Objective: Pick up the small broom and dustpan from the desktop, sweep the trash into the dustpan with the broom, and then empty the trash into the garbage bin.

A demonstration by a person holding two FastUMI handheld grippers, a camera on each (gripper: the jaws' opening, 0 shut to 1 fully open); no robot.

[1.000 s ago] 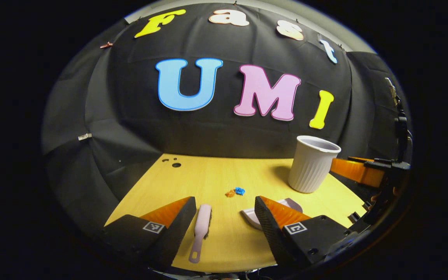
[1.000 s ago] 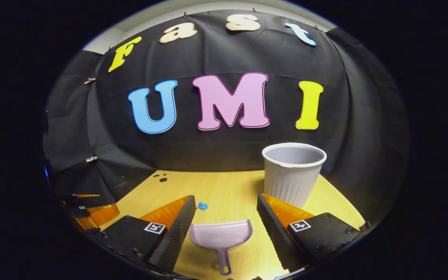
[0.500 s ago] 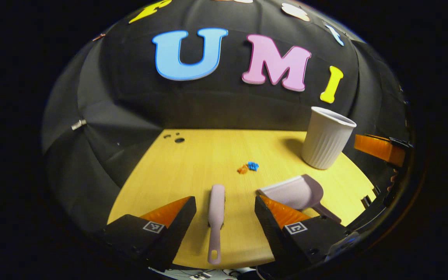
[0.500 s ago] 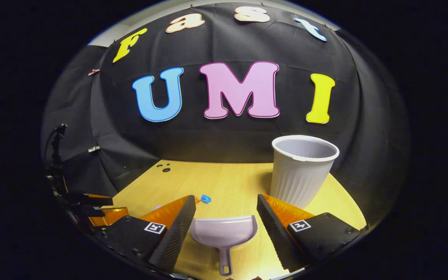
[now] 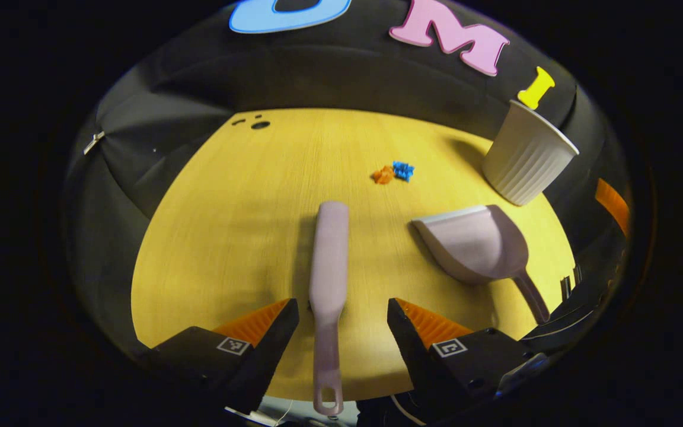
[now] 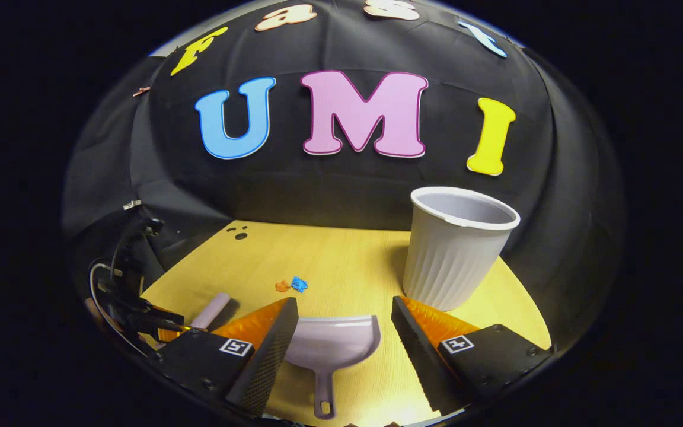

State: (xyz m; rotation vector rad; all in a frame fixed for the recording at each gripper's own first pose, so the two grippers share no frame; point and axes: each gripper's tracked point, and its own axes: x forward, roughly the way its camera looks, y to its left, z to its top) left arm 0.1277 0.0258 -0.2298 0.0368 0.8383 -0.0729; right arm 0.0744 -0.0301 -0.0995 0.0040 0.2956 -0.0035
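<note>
over the near edge of the table (image 5: 217, 225), my left gripper (image 5: 342, 320) has tipped down since a second ago: the wall has slid up toward 12 o'clock in the left gripper view and far more tabletop shows. my right gripper (image 6: 344, 320) has shifted less, with the bin a little higher in its view than before.

both sets of jaws stand wide open, gripping nothing.

the broom (image 5: 328, 279) lies flat on the table between my left fingers without touching either. it is pale lilac, a long flat paddle narrowing to a thin handle with a hanging hole at the end. its long axis runs 12 to 6 o'clock in the left gripper view, head at 12, handle end at 6, past the table edge.

the dustpan (image 5: 475, 243) sits at 3 o'clock of the broom, apart from it, same pale lilac, mouth toward 10 o'clock and handle toward 5. in the right gripper view the dustpan (image 6: 331, 343) lies between my right fingers, mouth at 12, handle at 6.

two bits of trash (image 5: 393, 172), one orange and one blue, lie touching at 1 o'clock beyond the broom head. the bin (image 5: 526, 155), ribbed and off-white, stands upright at 2 o'clock.
</note>
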